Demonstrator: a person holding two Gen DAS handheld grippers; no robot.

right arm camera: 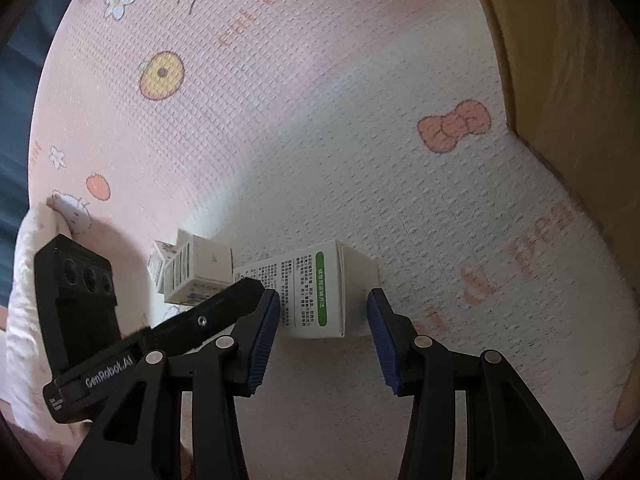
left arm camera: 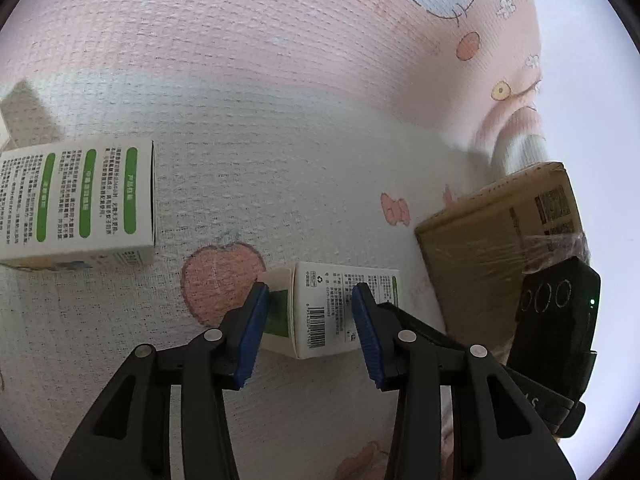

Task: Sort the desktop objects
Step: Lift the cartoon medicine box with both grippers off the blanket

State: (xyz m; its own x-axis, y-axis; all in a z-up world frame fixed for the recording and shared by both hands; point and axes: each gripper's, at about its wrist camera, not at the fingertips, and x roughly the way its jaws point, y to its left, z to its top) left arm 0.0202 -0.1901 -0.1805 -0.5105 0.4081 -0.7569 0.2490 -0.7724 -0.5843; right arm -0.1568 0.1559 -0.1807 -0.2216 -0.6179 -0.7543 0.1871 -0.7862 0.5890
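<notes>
A small white carton with green print and a barcode [left arm camera: 320,320] lies on the patterned mat. My left gripper [left arm camera: 310,288] hovers over it, open. Its left pad [left arm camera: 252,332] is by the carton's end and its right pad [left arm camera: 366,332] is in front of the carton's top, so neither presses on it. In the right wrist view the white-and-green carton [right arm camera: 320,296] lies between the fingers of my right gripper [right arm camera: 324,294], which is also open, with a gap at its right pad [right arm camera: 382,340]. The two grippers are close together.
A larger white-and-green box [left arm camera: 80,200] lies to the left and shows again behind the left gripper's body [right arm camera: 192,272]. A brown cardboard box wrapped in film [left arm camera: 492,240] stands at the right. The pink cartoon mat [left arm camera: 280,80] covers the surface.
</notes>
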